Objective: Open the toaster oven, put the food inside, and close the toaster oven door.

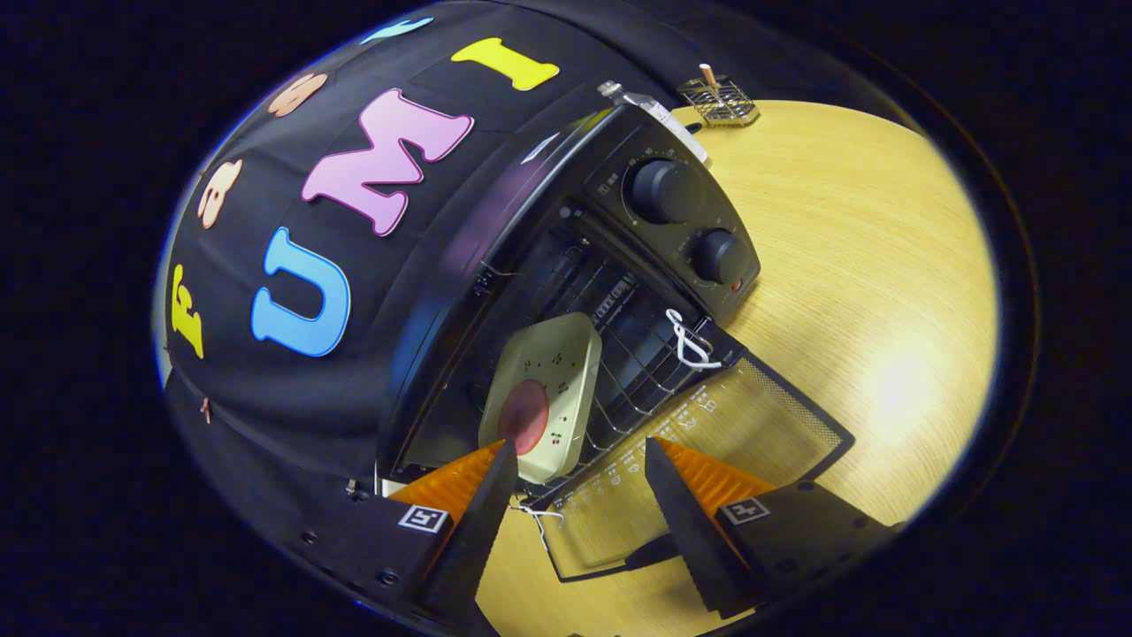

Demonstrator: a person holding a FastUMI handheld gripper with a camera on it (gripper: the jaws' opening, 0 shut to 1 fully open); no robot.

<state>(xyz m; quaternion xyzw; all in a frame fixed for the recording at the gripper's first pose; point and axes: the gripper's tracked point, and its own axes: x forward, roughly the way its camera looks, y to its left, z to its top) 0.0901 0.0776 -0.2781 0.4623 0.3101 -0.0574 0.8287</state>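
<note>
Since your gripper (579,469) is spread wide and holds nothing, the plate (553,372) with the red food (523,416) sits on the rack (637,372) inside the toaster oven (619,257). Its near edge may stick out. If you lift the door (707,451) fast, it could bump the plate.

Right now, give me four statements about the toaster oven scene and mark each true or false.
1. The toaster oven door is shut. False: it hangs open.
2. A plate with a round piece of food sits on the oven's wire rack. True.
3. The gripper is shut on the plate. False: its fingers stand apart, holding nothing.
4. The oven has two knobs. True.
</note>
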